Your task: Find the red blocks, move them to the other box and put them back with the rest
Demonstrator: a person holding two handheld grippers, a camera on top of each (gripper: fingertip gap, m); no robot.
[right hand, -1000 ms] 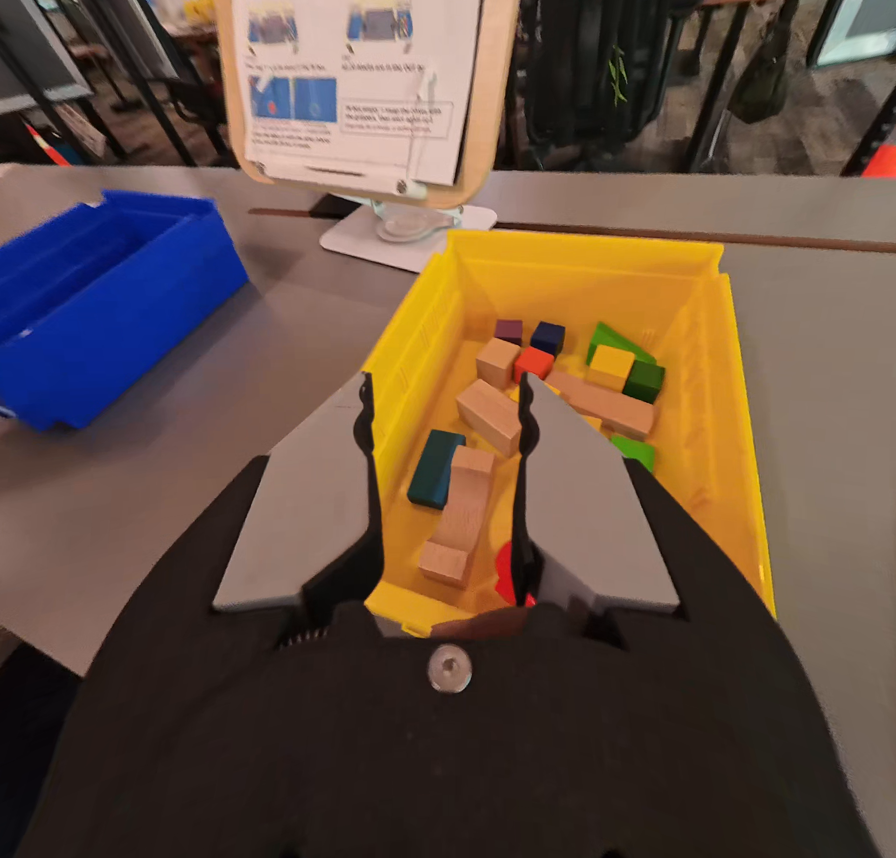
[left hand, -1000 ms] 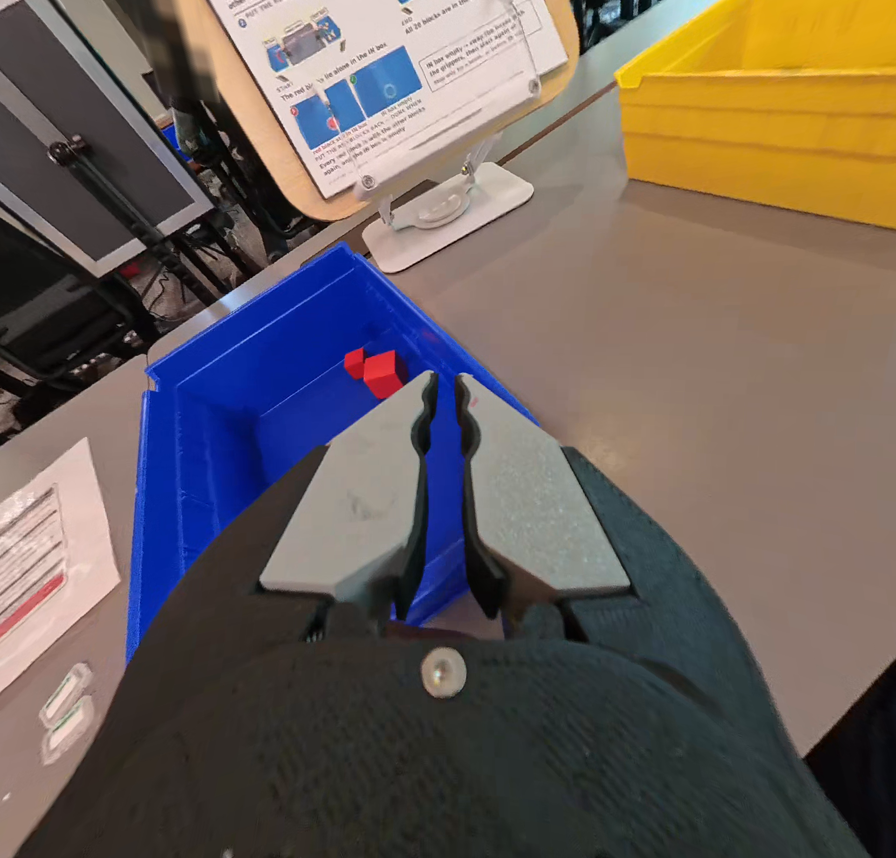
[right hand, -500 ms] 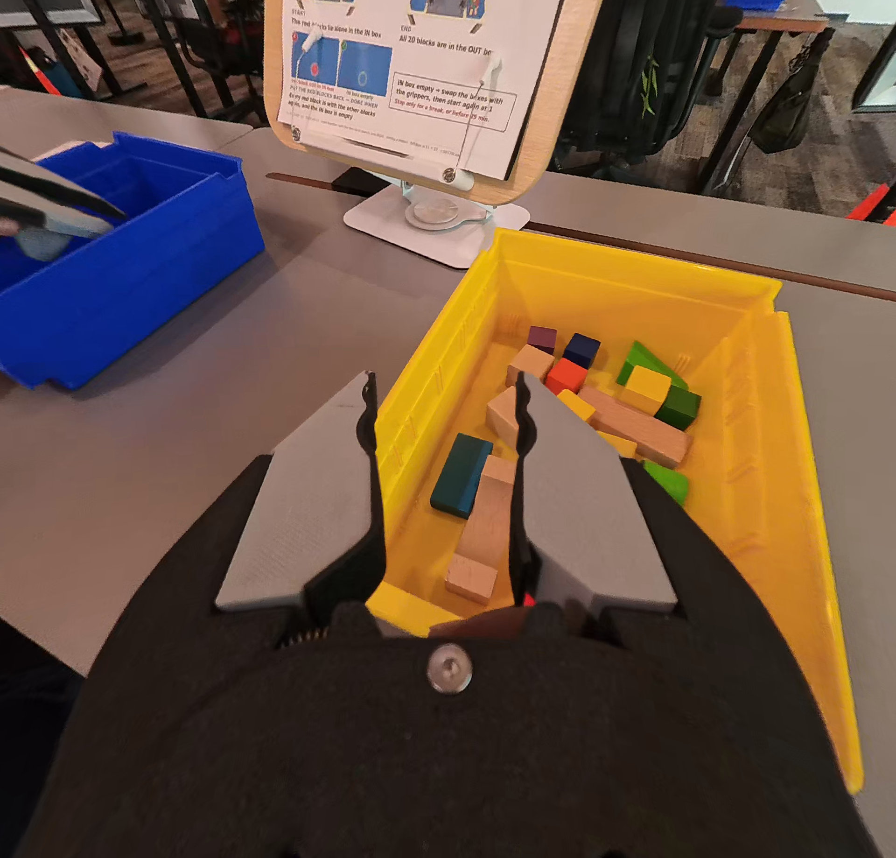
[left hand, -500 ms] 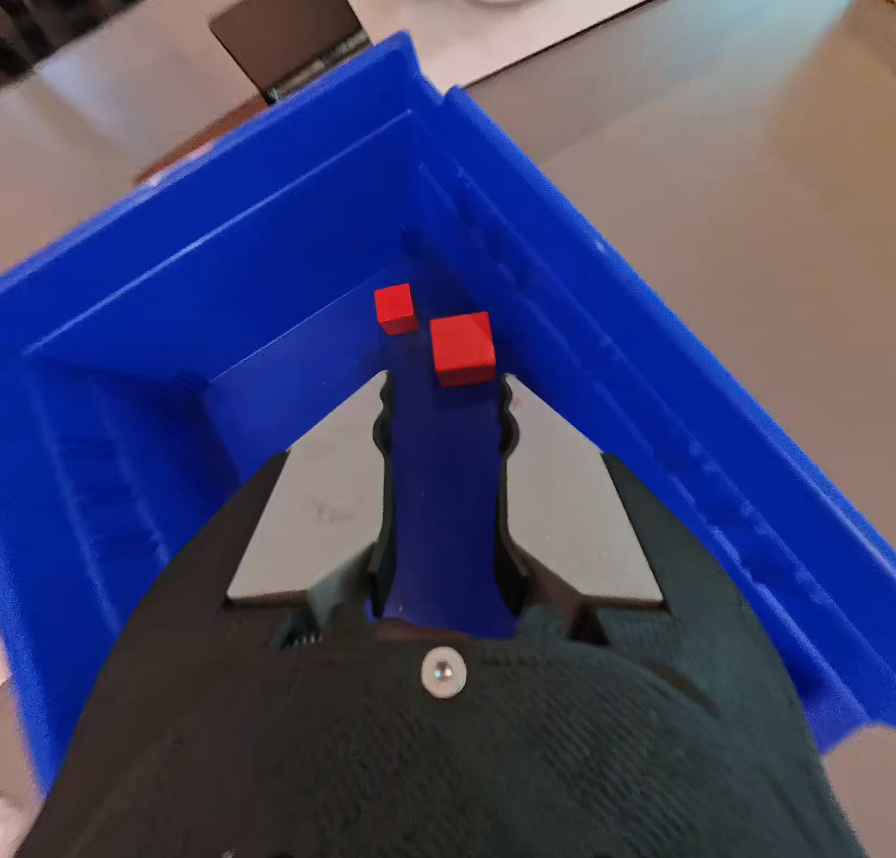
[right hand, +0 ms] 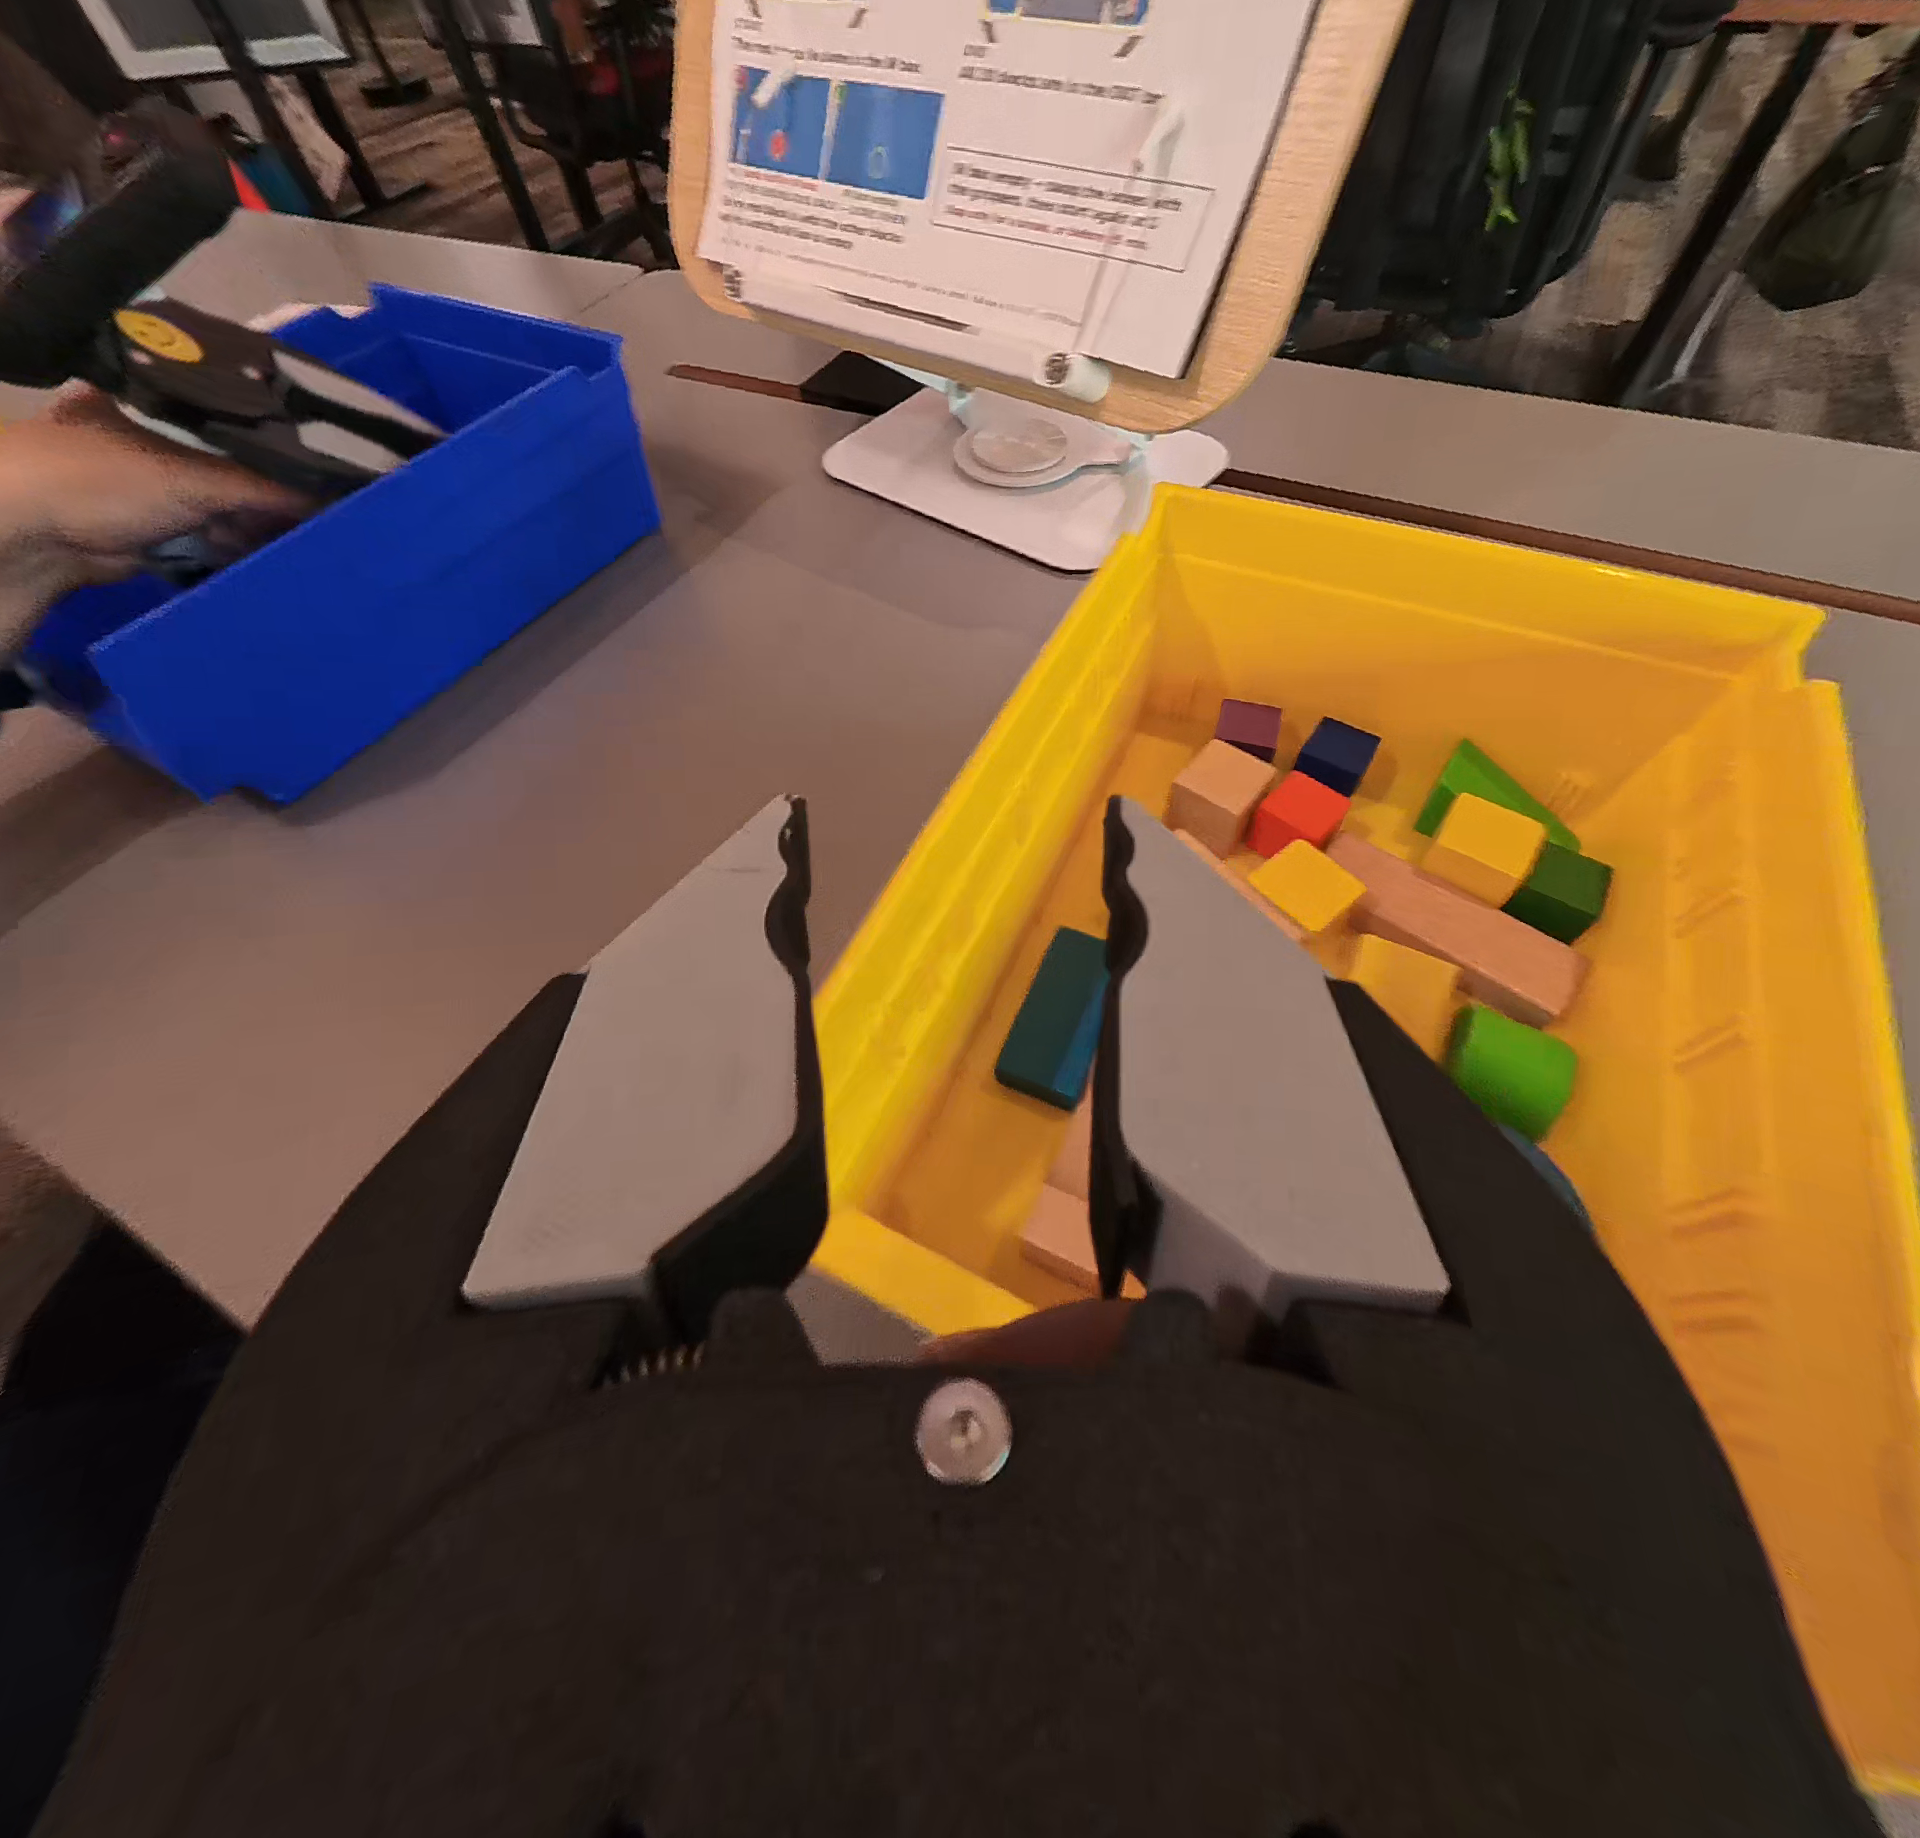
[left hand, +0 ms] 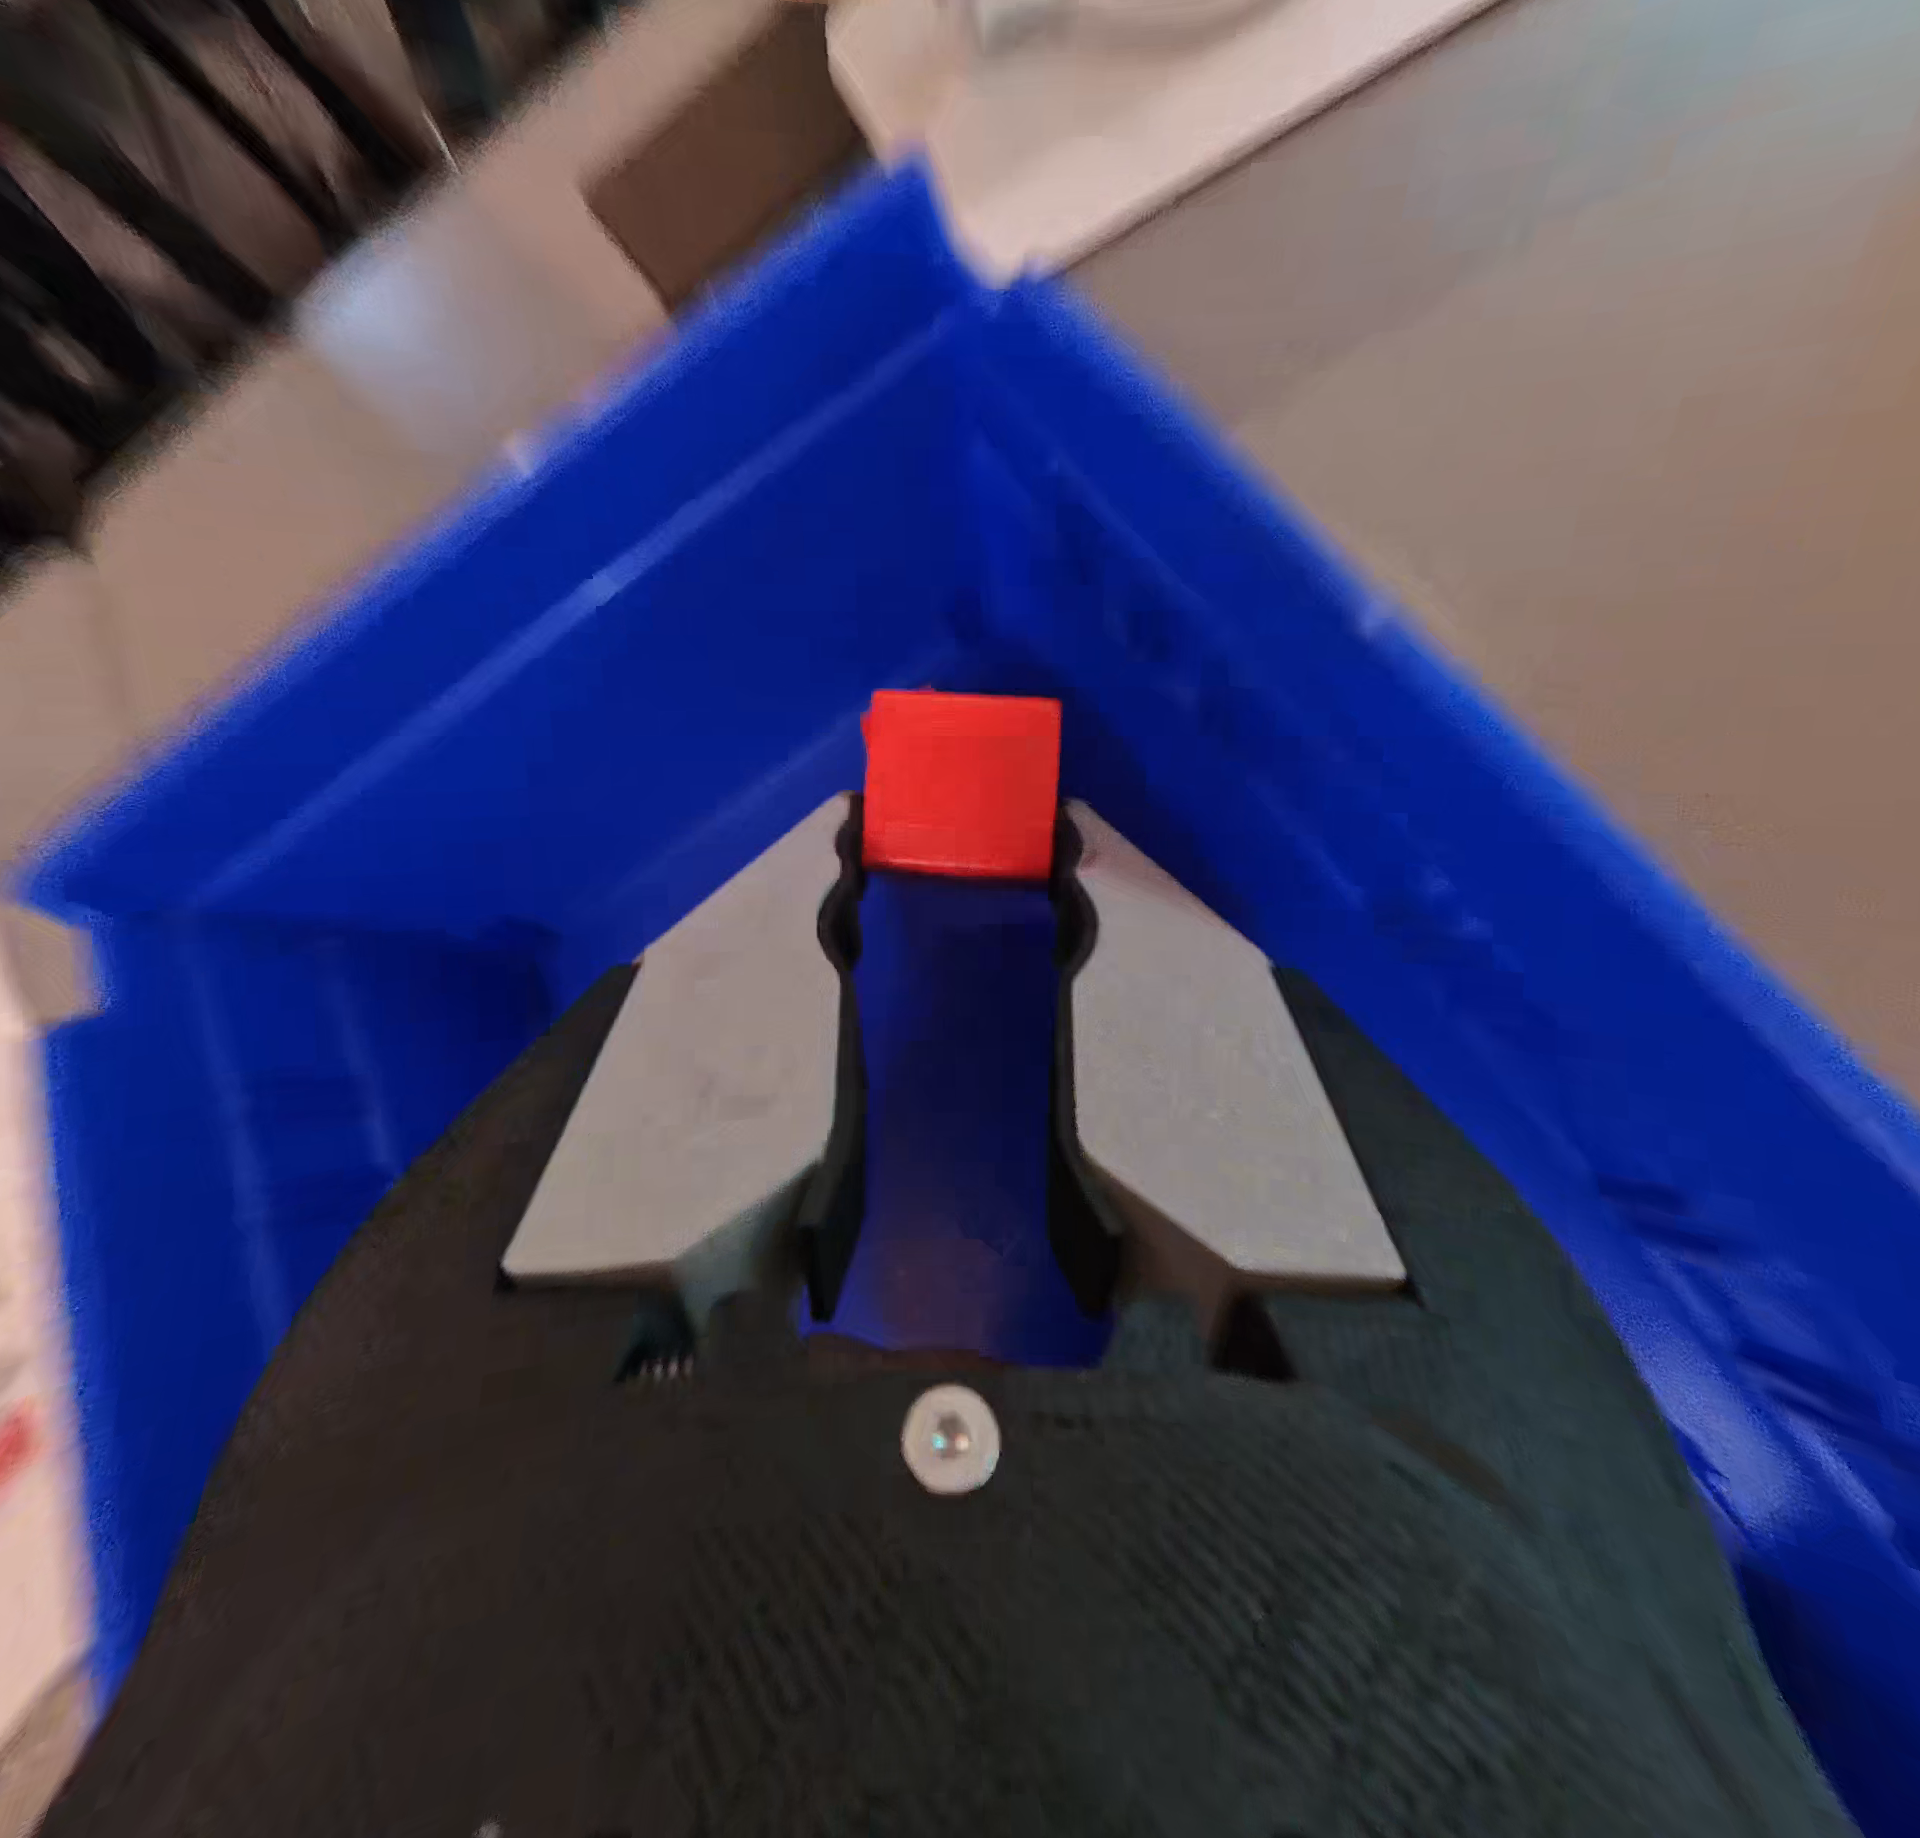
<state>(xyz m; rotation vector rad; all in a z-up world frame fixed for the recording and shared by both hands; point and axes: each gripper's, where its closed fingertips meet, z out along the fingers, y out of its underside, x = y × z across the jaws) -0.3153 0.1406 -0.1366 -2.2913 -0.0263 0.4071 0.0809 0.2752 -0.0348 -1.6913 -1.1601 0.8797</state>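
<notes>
The left gripper [left hand: 958, 832] reaches down into the blue box [left hand: 623, 666], its fingers [left hand: 727, 1040] narrow and holding a red block [left hand: 961, 780] at their tips, near the box's far corner. The right gripper [right hand: 951, 832] hovers over the near-left rim of the yellow box [right hand: 1455, 614] with fingers [right hand: 1236, 1040] wide and nothing between them. In the yellow box lie mixed blocks, 1 orange-red cube [right hand: 1297, 812] among them. Both boxes sit on the grey counter [right hand: 520, 905], the blue 1 toward its left edge.

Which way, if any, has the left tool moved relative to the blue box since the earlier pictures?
Yes. The left tool has moved forward into the blue box, toward its far corner, and now brackets a red block.
</notes>
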